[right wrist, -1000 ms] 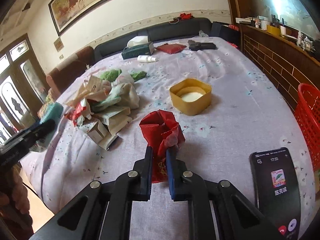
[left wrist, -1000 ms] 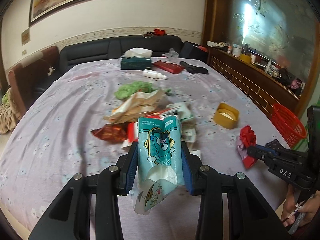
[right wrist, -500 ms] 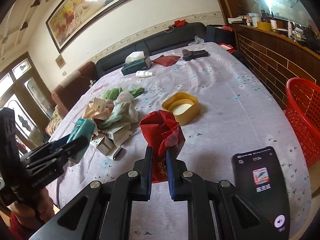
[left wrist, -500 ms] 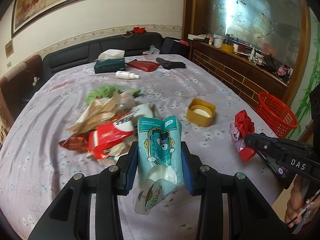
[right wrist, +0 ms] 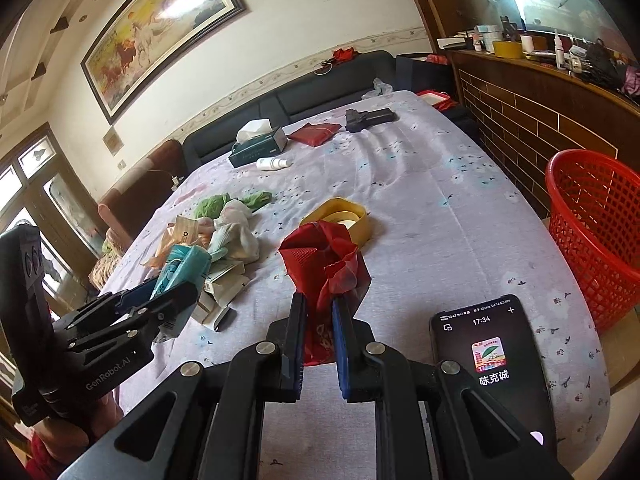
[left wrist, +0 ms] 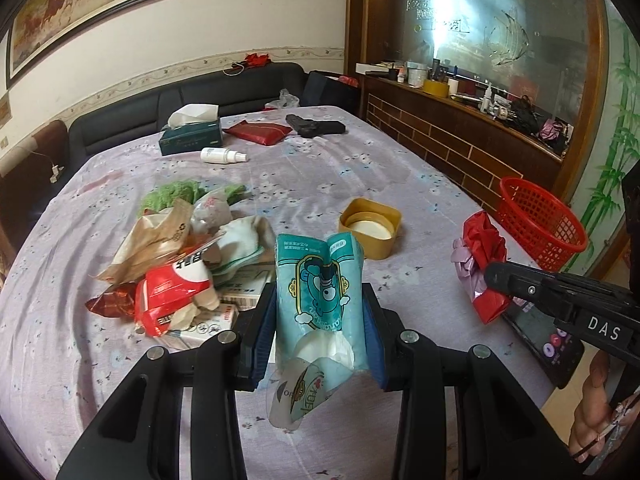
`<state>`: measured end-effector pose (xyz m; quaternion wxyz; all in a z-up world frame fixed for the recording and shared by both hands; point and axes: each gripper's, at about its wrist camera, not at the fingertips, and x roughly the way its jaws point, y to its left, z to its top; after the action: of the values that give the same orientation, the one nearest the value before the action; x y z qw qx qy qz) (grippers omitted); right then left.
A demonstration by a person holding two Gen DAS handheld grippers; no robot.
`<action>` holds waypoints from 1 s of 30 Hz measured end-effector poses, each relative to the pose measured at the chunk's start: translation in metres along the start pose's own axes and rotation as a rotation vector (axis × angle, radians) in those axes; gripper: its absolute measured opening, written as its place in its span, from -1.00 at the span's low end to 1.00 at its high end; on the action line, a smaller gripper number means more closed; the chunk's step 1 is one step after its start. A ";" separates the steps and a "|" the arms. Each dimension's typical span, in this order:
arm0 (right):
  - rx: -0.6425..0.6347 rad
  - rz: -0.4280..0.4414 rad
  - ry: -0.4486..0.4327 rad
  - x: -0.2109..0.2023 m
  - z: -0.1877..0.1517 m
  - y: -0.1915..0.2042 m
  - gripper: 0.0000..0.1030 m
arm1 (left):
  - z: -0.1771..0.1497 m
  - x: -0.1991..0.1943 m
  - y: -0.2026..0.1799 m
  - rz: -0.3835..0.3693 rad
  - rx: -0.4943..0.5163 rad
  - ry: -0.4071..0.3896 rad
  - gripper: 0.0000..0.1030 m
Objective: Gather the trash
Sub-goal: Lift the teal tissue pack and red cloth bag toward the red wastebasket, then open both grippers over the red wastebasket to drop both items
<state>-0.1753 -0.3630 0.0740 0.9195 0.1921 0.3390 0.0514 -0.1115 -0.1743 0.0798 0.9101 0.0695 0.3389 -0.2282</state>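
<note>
A framed horse painting [right wrist: 160, 36] hangs on a cream wall above a dark sofa [left wrist: 192, 100], beside a table draped in floral lilac cloth [right wrist: 440, 184], a brick-patterned wooden counter [left wrist: 460, 148] and a sunlit etched-glass panel [left wrist: 480, 20].

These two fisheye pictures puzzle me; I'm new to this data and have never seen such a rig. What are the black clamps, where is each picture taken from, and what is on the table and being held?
There is no robot arm here. A person holds a hand-operated clamp in each hand, and a camera on each looks forward along its two fingers.

The left wrist view shows the left gripper shut on a teal tissue pack. The right wrist view shows the right gripper shut on a crumpled red wrapper. Each clamp also appears in the other's picture.

On the flowered tablecloth lie a trash pile of wrappers and cartons, a yellow tub, a tissue box, a white bottle and a phone. A red basket stands beside the table.
</note>
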 end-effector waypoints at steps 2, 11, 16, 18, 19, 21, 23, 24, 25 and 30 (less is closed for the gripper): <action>0.009 0.001 -0.007 -0.003 0.002 -0.003 -0.74 | 0.002 -0.001 -0.002 -0.014 0.002 -0.004 -0.26; 0.083 0.012 -0.069 -0.035 0.012 -0.032 -0.74 | 0.025 -0.003 -0.034 -0.094 0.047 -0.010 -0.26; 0.137 -0.021 -0.138 -0.066 0.018 -0.063 -0.74 | 0.044 0.002 -0.074 -0.156 0.116 -0.015 -0.26; 0.171 -0.041 -0.172 -0.080 0.021 -0.081 -0.74 | 0.051 0.004 -0.091 -0.190 0.137 -0.014 -0.26; 0.189 -0.053 -0.188 -0.088 0.023 -0.091 -0.74 | 0.055 0.006 -0.100 -0.208 0.146 -0.010 -0.26; 0.219 -0.075 -0.212 -0.102 0.025 -0.110 -0.73 | 0.064 0.012 -0.119 -0.243 0.163 -0.001 -0.26; 0.245 -0.093 -0.233 -0.113 0.028 -0.127 -0.73 | 0.074 0.019 -0.140 -0.280 0.182 0.009 -0.26; 0.252 -0.104 -0.244 -0.118 0.030 -0.134 -0.73 | 0.080 0.024 -0.153 -0.297 0.192 0.011 -0.26; 0.266 -0.130 -0.261 -0.126 0.033 -0.146 -0.73 | 0.083 0.027 -0.161 -0.307 0.199 0.012 -0.26; 0.334 -0.170 -0.288 -0.145 0.041 -0.196 -0.73 | 0.106 0.057 -0.213 -0.390 0.222 0.054 -0.24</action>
<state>-0.2664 -0.5896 0.1139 0.9150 0.3176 0.2228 -0.1108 -0.1097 -0.4134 0.1291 0.8261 0.1085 0.3430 -0.4337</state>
